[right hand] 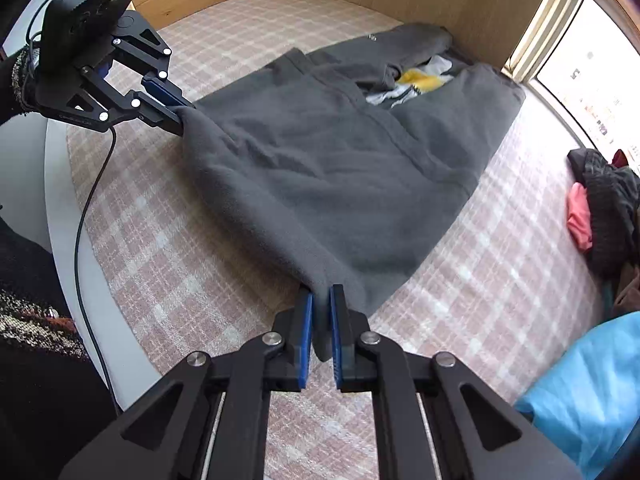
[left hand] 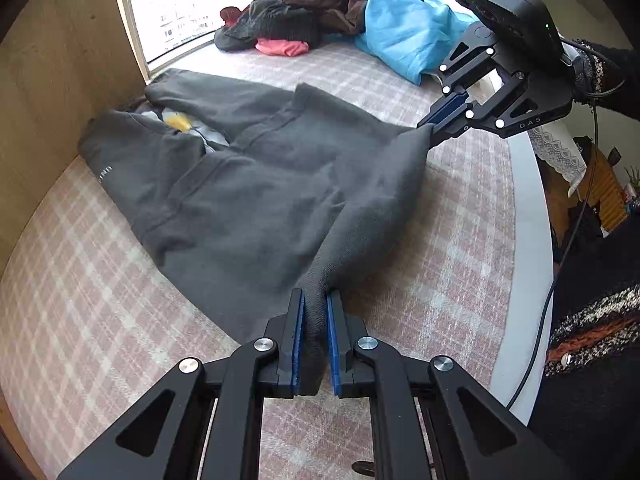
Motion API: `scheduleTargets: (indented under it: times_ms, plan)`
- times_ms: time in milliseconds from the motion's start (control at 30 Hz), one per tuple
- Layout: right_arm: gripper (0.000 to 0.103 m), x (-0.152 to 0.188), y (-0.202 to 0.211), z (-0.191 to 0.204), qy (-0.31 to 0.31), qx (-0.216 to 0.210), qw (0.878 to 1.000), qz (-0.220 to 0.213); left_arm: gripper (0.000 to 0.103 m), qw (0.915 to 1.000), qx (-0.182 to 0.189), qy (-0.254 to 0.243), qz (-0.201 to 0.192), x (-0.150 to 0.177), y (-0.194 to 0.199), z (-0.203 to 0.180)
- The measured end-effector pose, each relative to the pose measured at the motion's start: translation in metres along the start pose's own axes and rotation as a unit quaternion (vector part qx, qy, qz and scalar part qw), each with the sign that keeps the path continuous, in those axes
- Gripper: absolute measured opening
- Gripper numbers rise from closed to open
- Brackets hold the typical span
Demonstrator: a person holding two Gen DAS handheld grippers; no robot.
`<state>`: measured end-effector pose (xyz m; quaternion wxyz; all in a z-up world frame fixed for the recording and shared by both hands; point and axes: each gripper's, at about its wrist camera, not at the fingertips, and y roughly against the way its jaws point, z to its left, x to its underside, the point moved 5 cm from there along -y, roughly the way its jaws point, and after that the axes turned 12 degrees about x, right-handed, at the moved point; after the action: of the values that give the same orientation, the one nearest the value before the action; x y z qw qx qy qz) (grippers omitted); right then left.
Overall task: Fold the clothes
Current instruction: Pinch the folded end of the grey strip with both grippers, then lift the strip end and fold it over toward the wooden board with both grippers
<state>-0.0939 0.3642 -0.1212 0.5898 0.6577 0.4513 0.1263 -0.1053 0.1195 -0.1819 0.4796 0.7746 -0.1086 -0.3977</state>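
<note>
Both tools were clamped on the near edge of the grey sweatshirt — left tool had its blue pads pinched narrow on a bunched corner, right tool the same on the other corner, fabric filling the gap between the pads on each. Each tool also showed in the other's view, at the frame edge, tip buried in cloth, so its pad gap was hard to make out there. The sweatshirt lay spread on the bed's pink checked cover, far end up against the wooden wall panel, the near edge pulled taut between the two corners. A yellow-and-white print peeked out of a fold near the far end — most of it hidden by grey fabric. Small lettering on the cloth by the wall was too blurred to read. A pile of other clothes sat well apart by the window, with a blue garment beside it, partly blocked by the right tool's body in the left view and cut off at the frame edge in the right view. A dark patterned sleeve showed behind the right tool, hand itself not visible.
</note>
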Motion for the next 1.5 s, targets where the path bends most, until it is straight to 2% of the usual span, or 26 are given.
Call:
scheduleTargets:
  times_ms: [100,200,333,467,633,800,900,1000,1167,1267,1367,1433,1500]
  plan:
    - [0.007,-0.03,0.029,-0.029,-0.008,0.016,0.999,-0.031,0.009,0.9993,-0.014,0.001,-0.035,-0.027,0.03,0.014]
    - [0.007,-0.073,0.049,-0.069,-0.011,0.041,0.997,-0.065,0.008,0.997,-0.032,-0.002,-0.071,-0.068,0.061,0.041]
    - [0.007,-0.137,0.048,-0.112,0.005,0.085,0.992,-0.093,0.005,0.9918,-0.07,-0.032,-0.101,-0.126,0.09,0.083]
    - [0.006,-0.188,0.012,-0.164,-0.001,0.105,0.991,-0.086,0.005,0.9901,-0.091,-0.033,-0.102,-0.173,0.091,0.143]
    - [0.006,-0.224,-0.057,-0.208,-0.008,0.101,0.993,-0.058,0.005,0.9935,-0.086,-0.009,-0.075,-0.206,0.056,0.226]
    - [0.006,-0.248,-0.138,-0.235,-0.013,0.08,0.996,-0.027,0.005,0.9961,-0.07,0.024,-0.047,-0.208,0.011,0.291]
    - [0.006,-0.25,-0.172,-0.238,-0.009,0.072,0.997,-0.015,0.005,0.9968,-0.063,0.039,-0.032,-0.199,-0.016,0.312]
    - [0.006,-0.249,-0.187,-0.24,-0.011,0.066,0.998,-0.009,0.005,0.9968,-0.06,0.046,-0.026,-0.196,-0.034,0.325]
    - [0.006,-0.248,-0.209,-0.244,-0.015,0.058,0.998,-0.001,0.005,0.996,-0.08,0.036,-0.015,-0.191,-0.057,0.329]
    - [0.006,-0.248,-0.215,-0.243,-0.017,0.055,0.998,0.001,0.011,0.9942,-0.096,0.045,-0.021,-0.188,-0.055,0.33]
    - [0.006,-0.248,-0.213,-0.243,-0.024,0.052,0.998,-0.002,0.018,0.9909,-0.117,0.051,-0.042,-0.179,-0.03,0.326]
    - [0.006,-0.247,-0.212,-0.244,-0.028,0.048,0.998,-0.002,0.032,0.9889,-0.112,0.072,-0.066,-0.166,-0.009,0.328]
    - [0.006,-0.247,-0.213,-0.244,-0.031,0.044,0.999,-0.003,0.031,0.9861,-0.101,0.105,-0.08,-0.159,-0.001,0.338]
